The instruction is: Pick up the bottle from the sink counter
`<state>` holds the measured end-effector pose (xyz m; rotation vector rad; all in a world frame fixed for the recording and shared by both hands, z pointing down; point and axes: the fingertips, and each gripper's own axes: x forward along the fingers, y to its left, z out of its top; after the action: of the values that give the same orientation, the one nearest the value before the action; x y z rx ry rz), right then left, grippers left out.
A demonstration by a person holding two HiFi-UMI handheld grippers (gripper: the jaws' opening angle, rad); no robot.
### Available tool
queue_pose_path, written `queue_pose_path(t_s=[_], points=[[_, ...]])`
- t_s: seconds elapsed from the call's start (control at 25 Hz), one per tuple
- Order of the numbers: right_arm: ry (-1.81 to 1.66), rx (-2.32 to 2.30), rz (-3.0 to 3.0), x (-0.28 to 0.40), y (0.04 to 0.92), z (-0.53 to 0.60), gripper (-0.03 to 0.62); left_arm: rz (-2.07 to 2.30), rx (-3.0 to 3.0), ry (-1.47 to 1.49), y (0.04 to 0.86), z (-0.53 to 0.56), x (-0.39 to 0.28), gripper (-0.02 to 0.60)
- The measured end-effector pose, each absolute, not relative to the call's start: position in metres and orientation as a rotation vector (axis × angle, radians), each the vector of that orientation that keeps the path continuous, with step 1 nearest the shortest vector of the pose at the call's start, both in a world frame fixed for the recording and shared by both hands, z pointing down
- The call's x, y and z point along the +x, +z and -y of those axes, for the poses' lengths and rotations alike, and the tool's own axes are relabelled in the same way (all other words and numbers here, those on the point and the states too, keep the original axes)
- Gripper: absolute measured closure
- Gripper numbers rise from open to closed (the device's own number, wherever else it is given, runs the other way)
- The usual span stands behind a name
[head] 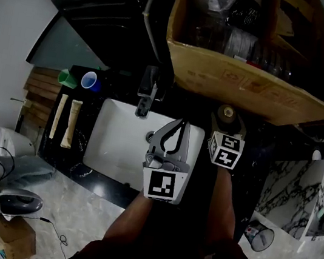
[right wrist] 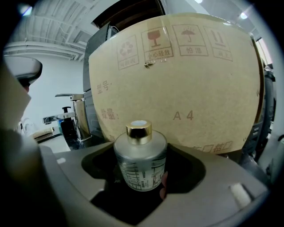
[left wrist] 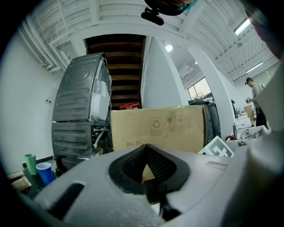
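A frosted glass bottle (right wrist: 141,162) with a gold cap stands upright between the jaws of my right gripper (right wrist: 142,177), which is shut on its body. In the head view only its cap shows; the bottle (head: 226,112) pokes out ahead of the right gripper (head: 227,126), over the dark counter (head: 256,154) to the right of the sink. Whether its base rests on the counter is hidden. My left gripper (head: 181,124) hovers over the white sink basin (head: 116,143) with its jaws together and nothing in them. In its own view the left gripper (left wrist: 146,153) points at the cardboard box.
A large cardboard box (head: 250,79) juts over the back of the counter, close above both grippers. A faucet (head: 146,95) stands behind the basin. Blue cup (head: 90,80), green cup (head: 69,76) and two tubes (head: 65,119) sit left of the sink. A person (left wrist: 255,91) stands far right.
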<state>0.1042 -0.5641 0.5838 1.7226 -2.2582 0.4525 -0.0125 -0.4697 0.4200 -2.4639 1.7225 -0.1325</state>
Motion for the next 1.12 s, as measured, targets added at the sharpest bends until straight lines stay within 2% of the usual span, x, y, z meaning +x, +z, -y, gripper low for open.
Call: queue_pose_path(t_s=[1.12], points=[[0.265,1.752,2.334,0.108,0.498,0.46,0.263,-1.683,-2.539,-0.117,0.419,0.419,-0.001,0.578]])
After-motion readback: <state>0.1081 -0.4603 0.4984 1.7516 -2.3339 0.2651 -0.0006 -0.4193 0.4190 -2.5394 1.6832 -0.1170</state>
